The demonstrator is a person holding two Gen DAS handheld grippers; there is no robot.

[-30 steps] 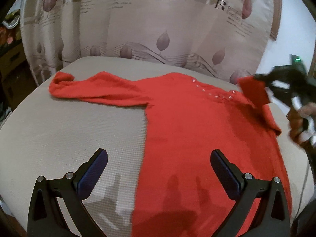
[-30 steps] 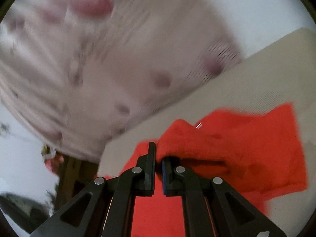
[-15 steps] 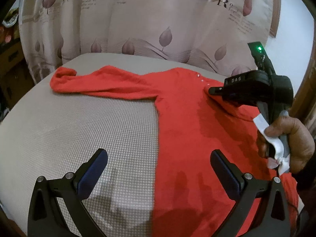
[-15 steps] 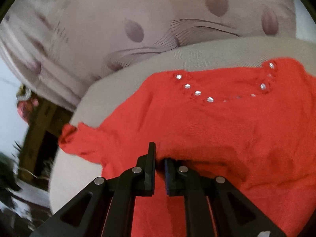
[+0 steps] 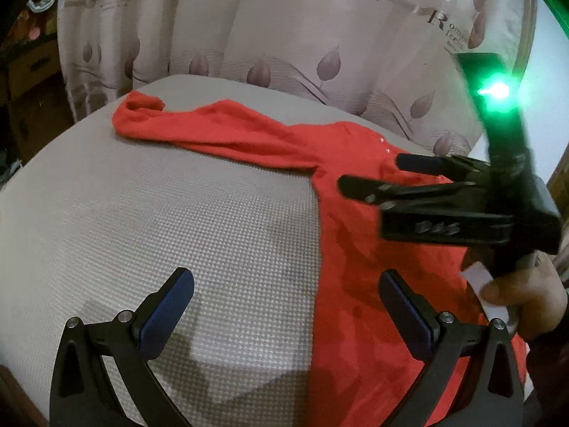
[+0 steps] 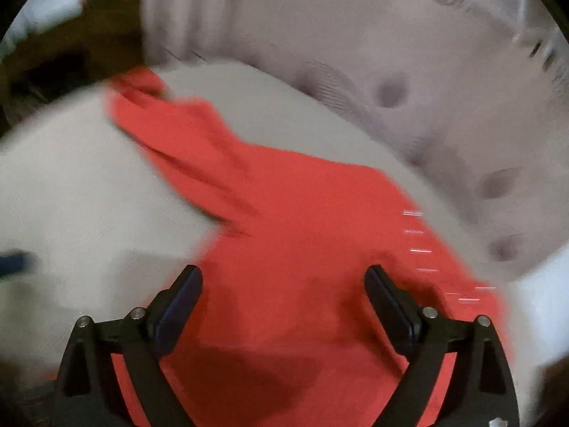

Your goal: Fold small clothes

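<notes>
Now the right gripper (image 6: 282, 284) has its jaws wide apart. They have just been opening, and nothing is between them. It hangs over the red sweater (image 6: 302, 249), and its own view is blurry. In the left wrist view, this same gripper (image 5: 370, 174) comes in from the right side and points left across the top part of the sweater. A green light (image 5: 496, 90) glows on its back end. A person's hand (image 5: 522, 295) holds its handle, with a bit of white paper (image 5: 476, 277) by the fingers.

The left gripper (image 5: 286, 297) is wide open too and holds nothing. Its left finger (image 5: 167, 306) sits over the bare grey mattress (image 5: 177, 213). Its right finger (image 5: 405, 306) sits over the red cloth. I cannot tell if the fingers touch what is under them.

The red sweater (image 5: 355, 267) lies flat on the mattress, on the right half of it. One long sleeve (image 5: 213, 131) sticks out to the left, toward the far edge, and its cuff is bunched up. Small shiny beads (image 5: 384, 144) dot the neck of the sweater, just beside the right gripper's tips.

Behind the mattress hangs a pale pink curtain (image 5: 284, 35) with leaf shapes and some writing on it. Dark wooden furniture (image 5: 32, 82) stands at the far left.
</notes>
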